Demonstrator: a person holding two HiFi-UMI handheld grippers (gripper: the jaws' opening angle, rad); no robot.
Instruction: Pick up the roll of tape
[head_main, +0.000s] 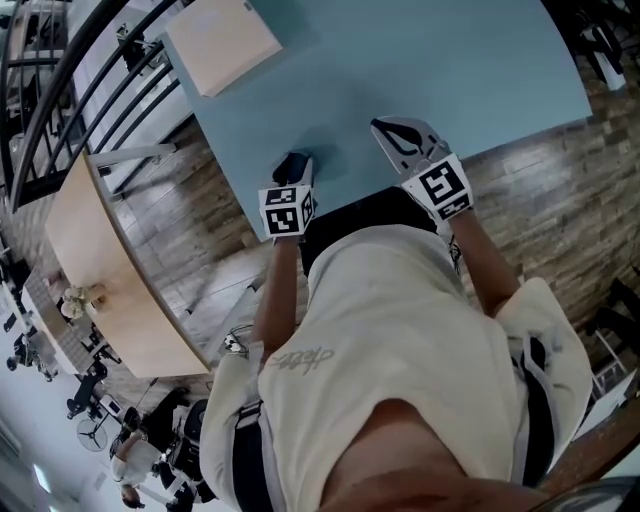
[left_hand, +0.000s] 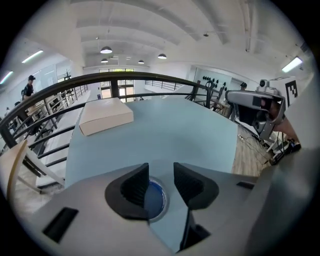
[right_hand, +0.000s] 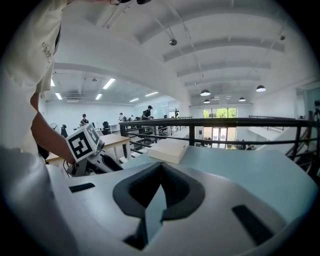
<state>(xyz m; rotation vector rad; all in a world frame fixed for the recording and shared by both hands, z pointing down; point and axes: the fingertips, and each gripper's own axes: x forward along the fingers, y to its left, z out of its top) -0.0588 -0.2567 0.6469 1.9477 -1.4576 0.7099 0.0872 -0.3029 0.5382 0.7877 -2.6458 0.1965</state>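
Observation:
The roll of tape (left_hand: 154, 198), blue with a pale rim, lies flat on the light blue table (head_main: 460, 70) near its front edge. My left gripper (left_hand: 161, 182) hangs over it with jaws apart. The roll shows in the gap, partly hidden under the left jaw and apart from the right one. In the head view the left gripper (head_main: 292, 172) covers the roll. My right gripper (right_hand: 161, 167) is shut with nothing in it, tips touching. It hovers over the table edge (head_main: 398, 135) to the right of the left one.
A flat beige box (head_main: 222, 42) lies at the table's far left corner. A dark metal railing (head_main: 60, 90) curves along the left side, with a wooden table (head_main: 110, 290) below it. Wood floor lies right of the table.

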